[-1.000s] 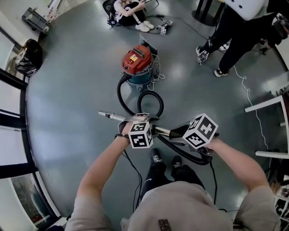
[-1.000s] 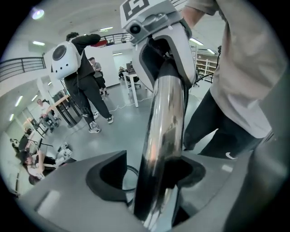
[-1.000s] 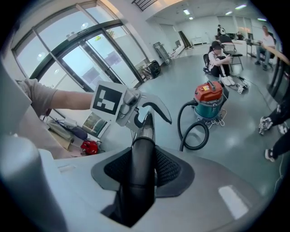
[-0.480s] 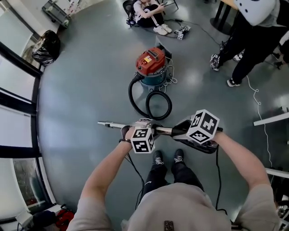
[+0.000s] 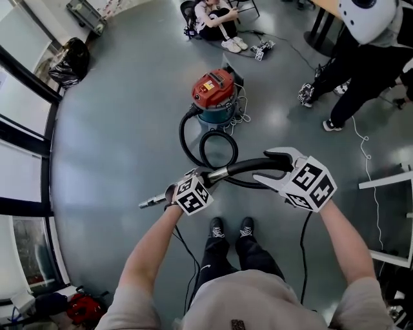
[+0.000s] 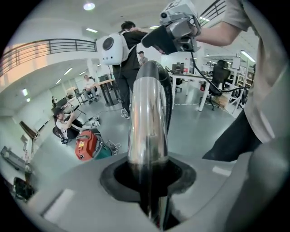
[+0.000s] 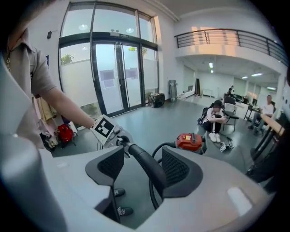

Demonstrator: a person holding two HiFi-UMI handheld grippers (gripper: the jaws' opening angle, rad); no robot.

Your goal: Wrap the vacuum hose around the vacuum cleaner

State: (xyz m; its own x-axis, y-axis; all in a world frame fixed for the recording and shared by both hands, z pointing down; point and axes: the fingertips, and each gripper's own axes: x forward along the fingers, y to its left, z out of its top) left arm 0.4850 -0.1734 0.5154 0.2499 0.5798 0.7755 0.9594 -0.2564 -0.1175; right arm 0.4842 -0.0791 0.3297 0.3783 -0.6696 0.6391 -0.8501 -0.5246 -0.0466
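Observation:
The red-topped vacuum cleaner (image 5: pixel 213 90) stands on the grey floor ahead of me. It also shows small in the left gripper view (image 6: pixel 86 145) and the right gripper view (image 7: pixel 190 141). Its black hose (image 5: pixel 191 143) loops on the floor, then rises to a curved black handle (image 5: pixel 251 167) and a metal wand (image 5: pixel 155 200). My left gripper (image 5: pixel 197 176) is shut on the wand (image 6: pixel 147 127), its jaws clamped round the tube. My right gripper (image 5: pixel 274 169) is shut on the hose handle (image 7: pixel 147 170), which lies against the right pad.
A person sits on the floor (image 5: pixel 213 19) beyond the vacuum. Another, wearing a white pack (image 5: pixel 368 38), stands at the right. A white cord (image 5: pixel 240 109) lies beside the vacuum. A white table edge (image 5: pixel 387 182) is at the right, glass doors (image 7: pixel 113 77) at the left, my shoes (image 5: pixel 229 227) below.
The right gripper has lifted the hose handle up and to the right. The wand, level before, now slopes with its tip down to the left. The left gripper moved little.

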